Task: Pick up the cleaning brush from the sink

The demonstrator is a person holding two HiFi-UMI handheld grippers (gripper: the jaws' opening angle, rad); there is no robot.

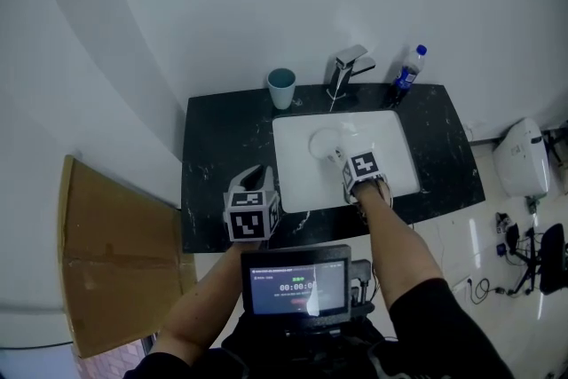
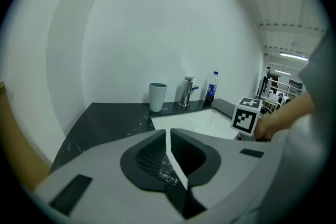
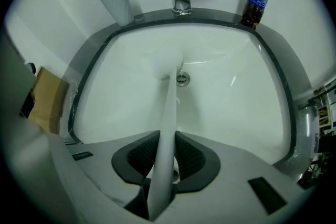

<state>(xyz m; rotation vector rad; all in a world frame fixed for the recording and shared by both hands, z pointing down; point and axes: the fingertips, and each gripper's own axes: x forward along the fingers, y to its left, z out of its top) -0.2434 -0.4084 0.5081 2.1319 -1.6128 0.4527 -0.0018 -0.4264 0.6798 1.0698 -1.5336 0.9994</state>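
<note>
Looking steeply down, the head view showed a white sink (image 1: 395,146) set in a dark marbled countertop (image 1: 222,155). The cleaning brush (image 1: 325,142) lay inside the sink, its round white head left of the basin's centre and its handle running toward the near rim. The right gripper (image 1: 348,166) pointed steeply down into the sink at that handle. The left gripper (image 1: 256,177) was held over the countertop, just left of the sink's near corner. Behind the sink stood a cup (image 1: 281,88) at the left, a faucet (image 1: 349,67) at the middle and a bottle (image 1: 407,75) at the right. In the left gripper view, the left gripper's (image 2: 169,136) jaws were pressed together with nothing between them, aimed across the countertop toward the sink's (image 2: 199,120) left rim. In the right gripper view, the right gripper's (image 3: 167,157) pads were pinching the brush's white handle (image 3: 169,113), one pad on each side. The handle extended from the jaws across the sink floor to a point just left of the drain (image 3: 181,78), where the white head blurred into the basin.
</note>
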